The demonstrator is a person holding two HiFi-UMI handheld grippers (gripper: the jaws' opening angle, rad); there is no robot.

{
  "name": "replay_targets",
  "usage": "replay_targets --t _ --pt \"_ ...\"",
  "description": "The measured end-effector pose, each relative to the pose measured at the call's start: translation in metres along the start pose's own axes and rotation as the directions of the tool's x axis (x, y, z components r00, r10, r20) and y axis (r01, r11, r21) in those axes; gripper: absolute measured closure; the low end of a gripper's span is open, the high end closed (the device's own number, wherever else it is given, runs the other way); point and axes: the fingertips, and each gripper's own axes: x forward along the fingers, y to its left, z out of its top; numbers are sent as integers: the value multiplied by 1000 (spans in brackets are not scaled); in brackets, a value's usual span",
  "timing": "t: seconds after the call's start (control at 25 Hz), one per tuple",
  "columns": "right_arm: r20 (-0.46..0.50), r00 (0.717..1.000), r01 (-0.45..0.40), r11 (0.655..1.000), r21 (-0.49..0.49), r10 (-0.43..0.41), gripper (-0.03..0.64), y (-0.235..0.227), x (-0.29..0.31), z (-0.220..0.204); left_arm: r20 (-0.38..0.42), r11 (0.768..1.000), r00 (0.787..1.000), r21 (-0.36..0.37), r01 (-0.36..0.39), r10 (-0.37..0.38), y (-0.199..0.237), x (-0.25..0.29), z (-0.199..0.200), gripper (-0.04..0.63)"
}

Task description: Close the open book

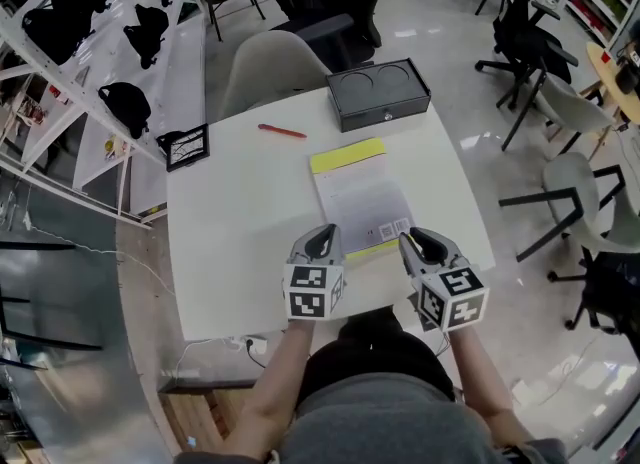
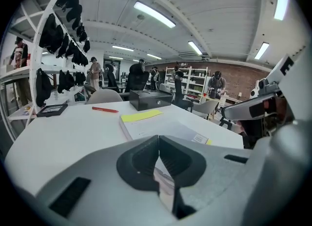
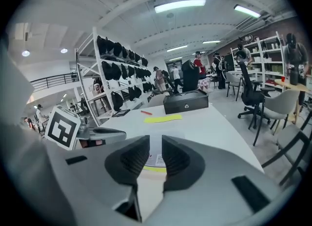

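The white tabletop (image 1: 230, 252) carries everything, its things lying from the middle out to the far edge, which leaves the near edge free for the person to work. The book (image 1: 360, 197) lies flat just right of the middle, long side running away from the person. One pale grey cover faces up, with a yellow band (image 1: 347, 155) across its far end and a yellow sliver along its near right edge. It shows as a single slab with no page standing, so I judge it already shut, or very nearly. The black box (image 1: 378, 92) sits at the far edge, well clear of the book and out of the way. The two tools hang over the book's near edge. The left tool (image 1: 322, 242) has its jaws together at the tips, and I can make out nothing clamped in them. The right tool (image 1: 420, 244) has its jaws a narrow slot apart with nothing between them, the cover showing through the gap. Both reach from the near side, probably because the cover is handled from there. A black frame (image 1: 184, 147) rests at the left edge and a red pen (image 1: 282, 132) lies between it and the box, both apart from the book. A barcode label (image 1: 395, 230) and lines of print mark the cover, too small to read, and no brand is legible.
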Motion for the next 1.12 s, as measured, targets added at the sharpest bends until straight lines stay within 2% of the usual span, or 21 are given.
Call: replay_targets --t 0.48,1.12 --pt "109 986 118 992 43 -122 610 -26 -27 14 21 999 999 14 33 -34 -12 -2 7 588" --pt "185 962 193 979 61 -201 614 -45 -51 15 32 999 999 20 38 -39 -15 -4 10 589"
